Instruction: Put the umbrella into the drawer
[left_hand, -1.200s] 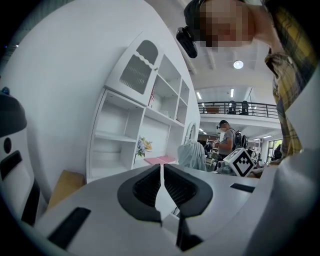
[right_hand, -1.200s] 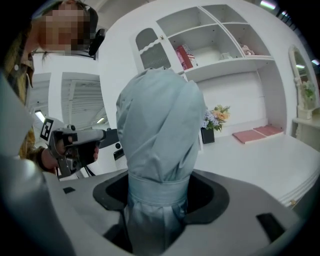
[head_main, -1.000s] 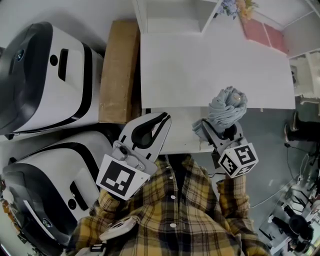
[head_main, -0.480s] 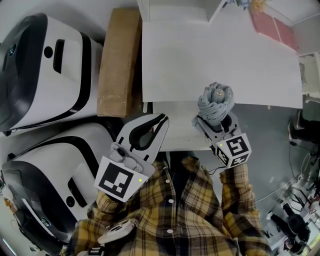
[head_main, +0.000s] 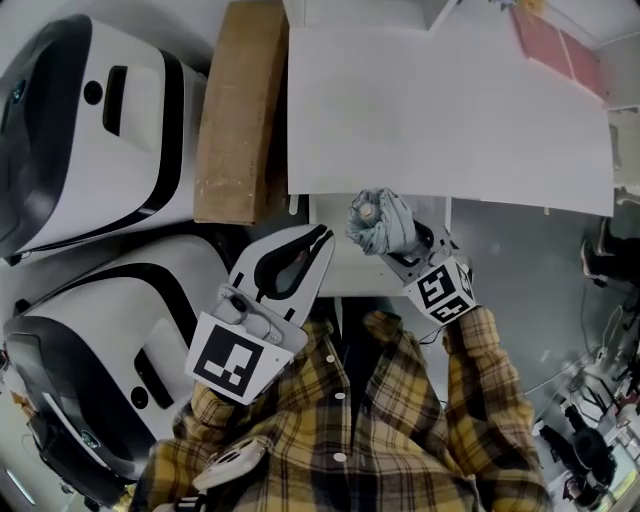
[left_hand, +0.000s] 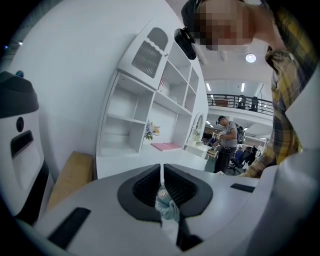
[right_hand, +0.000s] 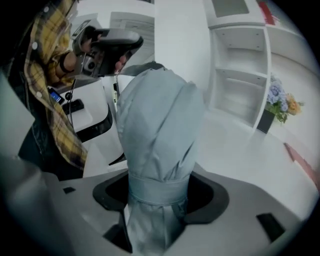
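Observation:
My right gripper (head_main: 400, 245) is shut on a folded grey-blue umbrella (head_main: 380, 220), gripped at its strap band, with the bundle pointing up and left. In the right gripper view the umbrella (right_hand: 157, 130) fills the middle, with the jaws (right_hand: 160, 192) closed round its strapped waist. It hangs over the open white drawer (head_main: 345, 272) that juts out from under the white desk top (head_main: 450, 110). My left gripper (head_main: 322, 235) is shut, empty, with its tips at the drawer's left side. Through its jaws (left_hand: 162, 172) a bit of the umbrella fabric (left_hand: 167, 209) shows.
A long brown cardboard box (head_main: 235, 110) lies left of the desk. Two white and black machines (head_main: 90, 120) (head_main: 110, 330) stand further left. White shelves (left_hand: 150, 115) rise at the desk's far side, with pink books (head_main: 560, 45) there. A person (left_hand: 229, 142) stands far off.
My right gripper has carried the umbrella left and nearer to me, from the desk's front edge to above the open drawer. The left gripper has hardly moved.

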